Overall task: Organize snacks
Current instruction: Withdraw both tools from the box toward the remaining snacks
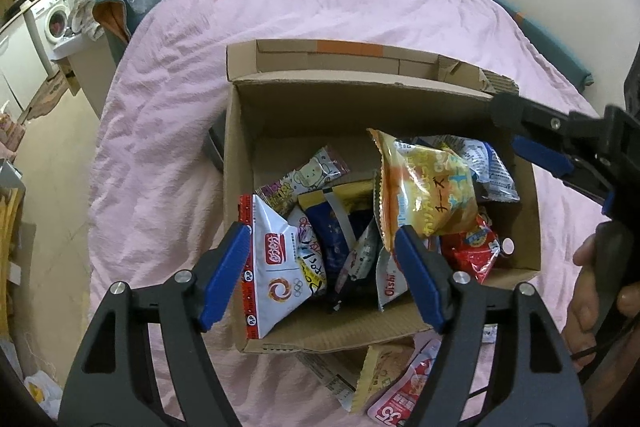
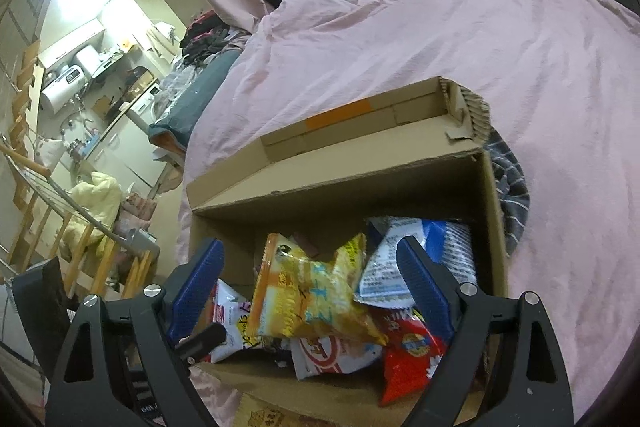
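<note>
An open cardboard box sits on a pink bedspread, full of snack packets. A yellow snack bag lies on top of the pile toward the box's far right corner. The left gripper hangs above the near edge, fingers spread, holding nothing. The right gripper hovers over the yellow bag, also spread and empty. More packets lie on the bedspread just outside the near wall.

Home bedroom, pink-covered bed, washing machine
</note>
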### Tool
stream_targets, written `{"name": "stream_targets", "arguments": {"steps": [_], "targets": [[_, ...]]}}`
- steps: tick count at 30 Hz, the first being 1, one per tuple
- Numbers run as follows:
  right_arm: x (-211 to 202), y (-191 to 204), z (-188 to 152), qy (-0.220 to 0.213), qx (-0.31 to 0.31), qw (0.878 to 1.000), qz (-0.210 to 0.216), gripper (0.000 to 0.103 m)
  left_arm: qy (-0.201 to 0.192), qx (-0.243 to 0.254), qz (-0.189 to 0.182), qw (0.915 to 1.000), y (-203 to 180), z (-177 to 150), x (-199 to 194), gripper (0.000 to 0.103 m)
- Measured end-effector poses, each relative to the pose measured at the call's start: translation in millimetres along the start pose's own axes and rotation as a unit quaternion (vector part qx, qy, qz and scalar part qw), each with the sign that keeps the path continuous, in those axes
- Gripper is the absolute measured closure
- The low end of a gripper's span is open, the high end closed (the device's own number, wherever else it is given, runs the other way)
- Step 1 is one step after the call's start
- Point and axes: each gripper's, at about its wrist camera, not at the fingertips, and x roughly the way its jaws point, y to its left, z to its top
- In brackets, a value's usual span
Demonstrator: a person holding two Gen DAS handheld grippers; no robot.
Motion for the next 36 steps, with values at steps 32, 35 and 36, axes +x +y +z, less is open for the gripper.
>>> {"name": "stream_targets", "arguments": {"steps": [32,35,36], "targets": [[-68.8,-56.2,-84.5,0.070,0.123,0.989,-0.036,0.013,0.147,-0.043,-0.065,0.9860,-2.1,-76.2,12.1,0.031],[-70.1,-69.7,-94.3,0.084,0.144,0.985,-0.044,0.013,0.158,-0.032,-0.063,0.9848,-13.3,-79.7,22.9,0.031],[-69.3,-74.4,-97.3,0.090,0.149,0.984,-0.049,0.013,0.161,-0.028,-0.063,0.9846,-15.6,-81.3,25.3,0.031]]}}
